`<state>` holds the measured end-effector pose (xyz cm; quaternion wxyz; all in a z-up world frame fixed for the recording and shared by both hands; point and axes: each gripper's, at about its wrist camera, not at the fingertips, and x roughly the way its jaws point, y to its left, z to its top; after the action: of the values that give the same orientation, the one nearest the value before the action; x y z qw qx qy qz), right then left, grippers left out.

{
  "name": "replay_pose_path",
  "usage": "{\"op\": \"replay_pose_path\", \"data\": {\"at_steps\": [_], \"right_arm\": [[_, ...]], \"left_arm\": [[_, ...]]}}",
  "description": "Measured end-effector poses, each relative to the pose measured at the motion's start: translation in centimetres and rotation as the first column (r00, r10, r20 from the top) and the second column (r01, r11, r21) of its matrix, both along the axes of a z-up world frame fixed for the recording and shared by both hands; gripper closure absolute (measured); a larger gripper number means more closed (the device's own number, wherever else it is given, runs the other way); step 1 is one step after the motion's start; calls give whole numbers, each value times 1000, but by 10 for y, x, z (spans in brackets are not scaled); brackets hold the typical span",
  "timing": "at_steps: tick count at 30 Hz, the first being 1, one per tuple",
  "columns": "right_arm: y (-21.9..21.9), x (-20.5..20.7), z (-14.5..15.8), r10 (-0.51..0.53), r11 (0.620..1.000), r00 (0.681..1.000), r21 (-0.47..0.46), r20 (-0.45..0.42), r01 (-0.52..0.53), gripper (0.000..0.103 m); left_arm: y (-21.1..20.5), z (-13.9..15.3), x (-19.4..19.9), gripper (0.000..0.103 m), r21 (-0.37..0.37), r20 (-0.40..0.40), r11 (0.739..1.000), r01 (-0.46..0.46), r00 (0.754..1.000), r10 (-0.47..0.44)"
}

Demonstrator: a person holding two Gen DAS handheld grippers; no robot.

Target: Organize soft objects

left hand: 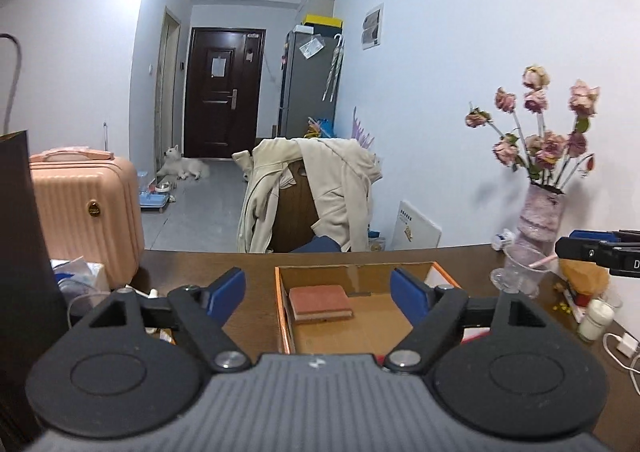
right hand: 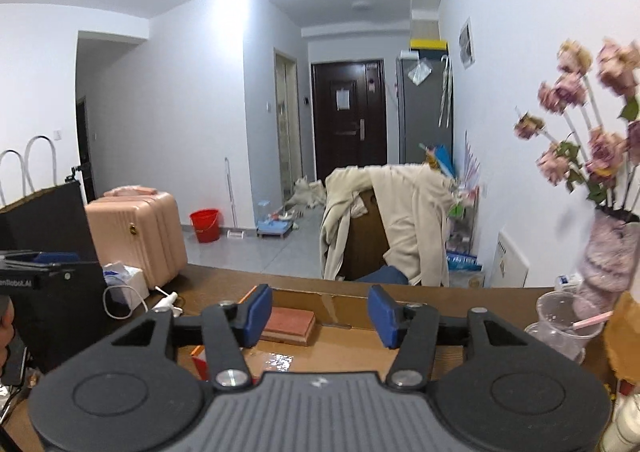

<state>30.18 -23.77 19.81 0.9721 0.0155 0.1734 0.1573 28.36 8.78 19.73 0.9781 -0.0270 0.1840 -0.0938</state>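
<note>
A reddish-brown sponge pad lies in the far left corner of an open cardboard box on the brown desk. My left gripper is open and empty, its blue pads held above the box on either side of the pad. In the right wrist view the same pad lies in the box. My right gripper is open and empty above the box, its left pad next to the sponge pad. The right gripper's side also shows in the left wrist view.
A vase of dried pink roses and a clear plastic cup stand right of the box. A dark bag, tissues and a white cable lie left. A chair with a cream jacket stands behind the desk.
</note>
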Motion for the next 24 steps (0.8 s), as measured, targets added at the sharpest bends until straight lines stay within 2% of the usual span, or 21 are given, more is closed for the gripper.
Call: {"op": "replay_pose_path", "data": {"at_steps": [3,7,11,14,16,19,21,23,24], "right_arm": [[-2,-40,-9,-4,1000,999,-14,51,4,41],[-3,-89,-49,-36,999,995,-30,93,39,34],[3,-146,-101,-67,996,991,-49,117,73,28],[0,-178,-138,-98,995,990,-24,103,101,16],[-4,-190,-160,-114,993,991,-22,67,116,15],[-9,-179,-175,-98,992,995,-86,-12,97,17],[-15,-171,-178,-114,990,993,-82,-32,112,17],[-20,-165,-182,-91,994,995,-61,-47,88,24],[-21,-161,-183,-76,996,995,-50,-57,73,32]], "left_arm": [[-1,-13,-38,12,-4,43,1000,14,999,-14],[-1,-51,-92,8,17,105,999,-35,994,33],[-4,-91,-136,3,-8,92,1000,-11,996,12],[-11,-128,-167,0,-25,82,1000,13,997,-11],[-16,-149,-170,0,-40,30,999,-3,1000,4],[-29,-170,-155,0,-47,-85,999,-24,996,20],[-39,-173,-145,0,-22,-80,999,-23,997,21],[-47,-173,-136,0,-42,-82,999,-12,997,8],[-53,-173,-129,2,-55,-94,998,-9,996,4]]}}
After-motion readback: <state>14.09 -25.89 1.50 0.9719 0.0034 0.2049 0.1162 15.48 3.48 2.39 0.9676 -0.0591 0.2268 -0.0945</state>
